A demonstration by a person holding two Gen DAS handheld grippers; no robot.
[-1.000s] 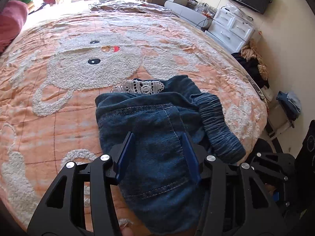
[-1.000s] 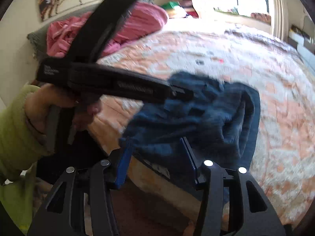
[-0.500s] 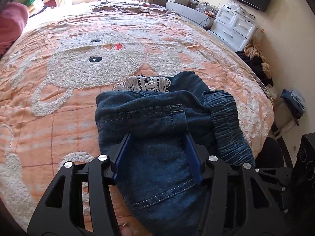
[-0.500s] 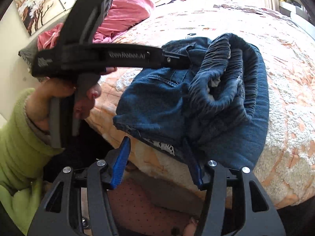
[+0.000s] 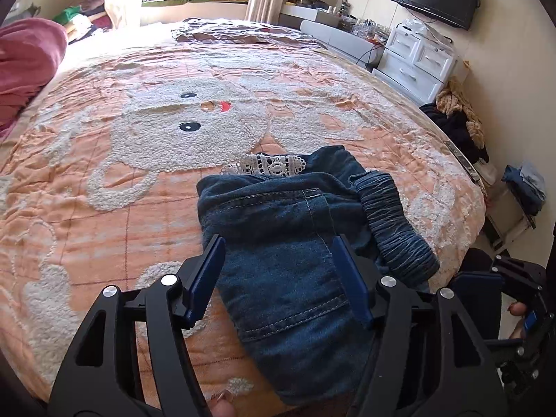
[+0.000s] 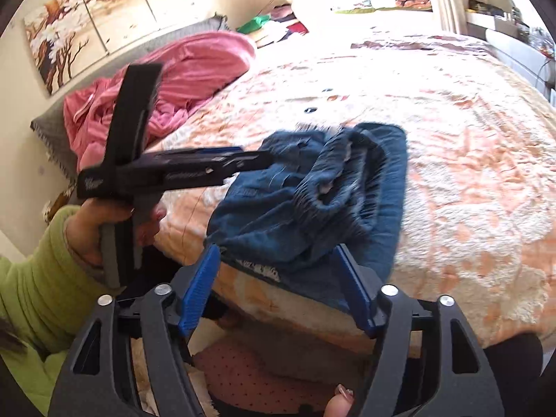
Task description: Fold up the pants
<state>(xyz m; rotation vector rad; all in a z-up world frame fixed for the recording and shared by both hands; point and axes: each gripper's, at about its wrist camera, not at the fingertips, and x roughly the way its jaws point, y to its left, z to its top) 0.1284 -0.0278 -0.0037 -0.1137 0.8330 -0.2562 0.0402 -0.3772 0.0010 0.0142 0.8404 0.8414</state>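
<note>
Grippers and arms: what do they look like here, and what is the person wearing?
Both the left gripper and the right gripper have black cut-out frames, silver screws and ribbed blue pads. White lettering marks the left one's side. The sleeve is lime-green knit.

No lettering reads clearly; the left gripper (image 6: 173,173) bears white print on its side (too blurred to make out)

The right wrist view was motion-blurred, smearing the pants (image 6: 312,201). In the left view, the right gripper (image 5: 514,299) was cut off at the right edge.
</note>
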